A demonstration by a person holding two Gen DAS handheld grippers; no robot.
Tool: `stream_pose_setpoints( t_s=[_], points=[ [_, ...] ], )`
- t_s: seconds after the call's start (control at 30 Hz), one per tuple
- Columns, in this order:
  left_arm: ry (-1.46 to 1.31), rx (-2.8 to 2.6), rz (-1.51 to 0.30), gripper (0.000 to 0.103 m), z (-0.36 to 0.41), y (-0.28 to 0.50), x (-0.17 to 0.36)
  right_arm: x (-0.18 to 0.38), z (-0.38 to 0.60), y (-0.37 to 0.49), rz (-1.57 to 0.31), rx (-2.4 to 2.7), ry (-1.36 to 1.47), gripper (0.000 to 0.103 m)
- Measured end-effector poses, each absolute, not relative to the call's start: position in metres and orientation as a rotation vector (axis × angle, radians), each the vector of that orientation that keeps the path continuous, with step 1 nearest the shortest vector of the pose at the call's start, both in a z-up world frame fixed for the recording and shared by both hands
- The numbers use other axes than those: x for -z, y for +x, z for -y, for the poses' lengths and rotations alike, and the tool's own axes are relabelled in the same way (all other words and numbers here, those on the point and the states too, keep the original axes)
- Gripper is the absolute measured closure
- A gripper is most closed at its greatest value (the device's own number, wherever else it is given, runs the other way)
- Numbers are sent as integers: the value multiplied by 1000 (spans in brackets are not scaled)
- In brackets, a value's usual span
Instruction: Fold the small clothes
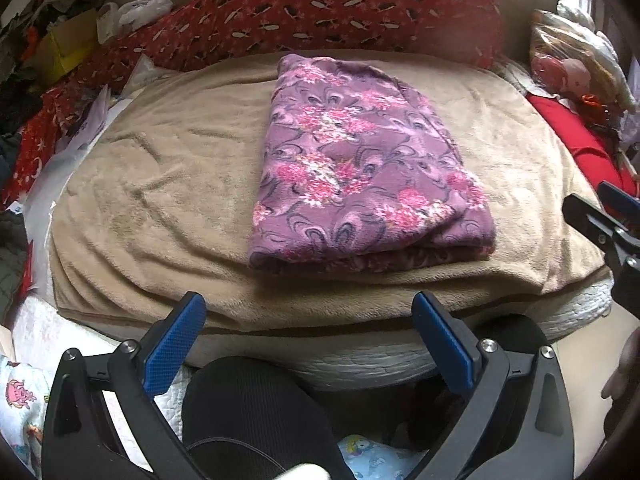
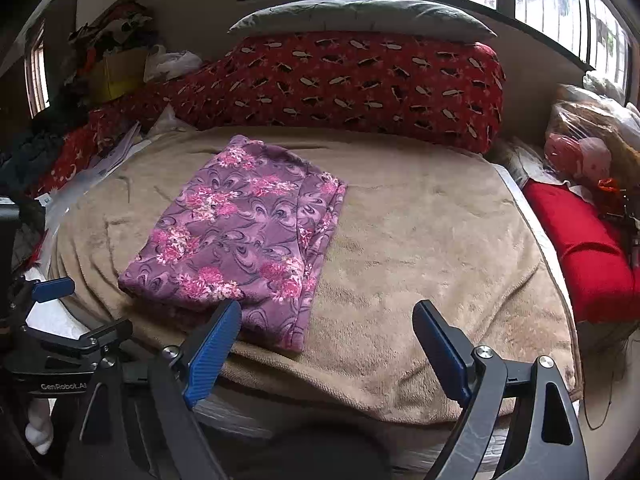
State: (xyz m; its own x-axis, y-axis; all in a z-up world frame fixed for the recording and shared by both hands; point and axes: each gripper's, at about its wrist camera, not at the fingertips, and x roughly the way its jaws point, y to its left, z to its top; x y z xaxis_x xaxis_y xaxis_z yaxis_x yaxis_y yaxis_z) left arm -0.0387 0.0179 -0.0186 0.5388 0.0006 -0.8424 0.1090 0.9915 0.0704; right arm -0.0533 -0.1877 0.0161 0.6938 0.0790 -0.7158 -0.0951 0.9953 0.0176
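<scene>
Folded into a neat rectangle near the bed's front edge, the purple floral garment lies on the tan blanket, so the left claw and right claw hang wide open and empty.

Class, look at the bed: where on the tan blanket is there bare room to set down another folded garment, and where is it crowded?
The tan blanket lies bare on both sides of the folded purple floral garment. The widest patch runs toward the red cloth. Clutter crowds the far-left edge by the red patterned pillow.
</scene>
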Motion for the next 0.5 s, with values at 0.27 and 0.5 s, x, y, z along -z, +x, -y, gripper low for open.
stream_pose_setpoints(
  t_s=[0.27, 0.5],
  points=[
    [98, 110, -1018, 0, -13, -47, 16, -16, 190, -57, -819, -94, 12, 14],
    [44, 179, -993, 0, -9, -57, 2, -17, 191, -61, -825, -91, 34, 14]
  ],
)
